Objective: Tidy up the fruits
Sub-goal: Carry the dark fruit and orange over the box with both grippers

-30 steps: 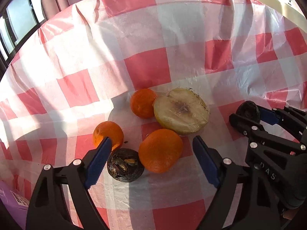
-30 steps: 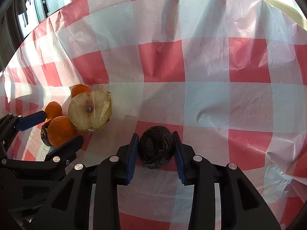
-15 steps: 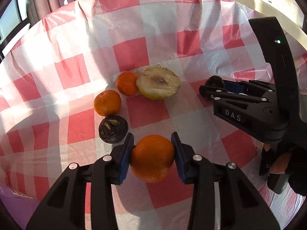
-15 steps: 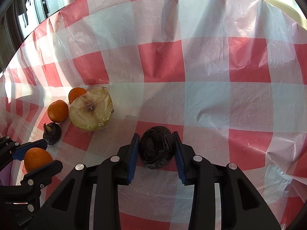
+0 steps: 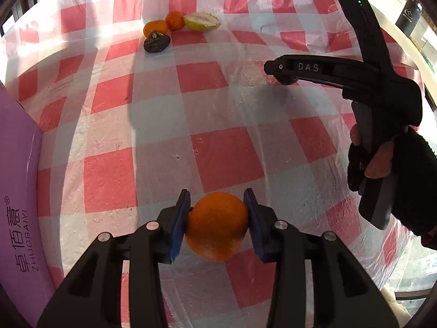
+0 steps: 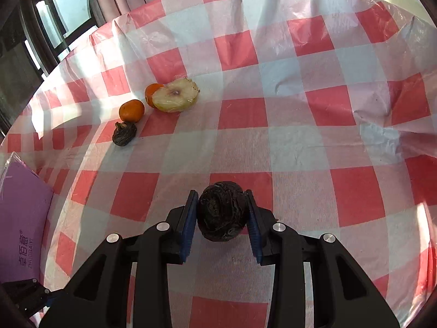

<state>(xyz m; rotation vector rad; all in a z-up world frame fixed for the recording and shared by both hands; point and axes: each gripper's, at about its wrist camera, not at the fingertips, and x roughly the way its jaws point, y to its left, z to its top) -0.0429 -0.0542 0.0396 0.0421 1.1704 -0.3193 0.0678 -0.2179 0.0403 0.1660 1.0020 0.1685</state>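
Observation:
My left gripper (image 5: pixel 217 225) is shut on an orange (image 5: pixel 217 227) and holds it above the checked tablecloth. My right gripper (image 6: pixel 221 220) is shut on a dark wrinkled fruit (image 6: pixel 221 211); its side also shows in the left wrist view (image 5: pixel 281 72). Far off on the cloth lie two small oranges (image 6: pixel 131 110) (image 6: pixel 150 93), a cut pale fruit half (image 6: pixel 176 99) and another dark wrinkled fruit (image 6: pixel 124 134). The same group shows at the top of the left wrist view: a dark fruit (image 5: pixel 157 43), an orange (image 5: pixel 155 27), the fruit half (image 5: pixel 202 21).
A purple box (image 5: pixel 19 191) with printed lettering stands at the left edge, also in the right wrist view (image 6: pixel 21 218). The red-and-white plastic tablecloth (image 6: pixel 273 136) covers the table; it is crumpled at the right (image 6: pixel 382 125). Windows and curtains lie behind.
Both grippers have pulled back and up from the fruit group, which now looks far smaller. The left gripper closed on the orange a second ago and carried it away.

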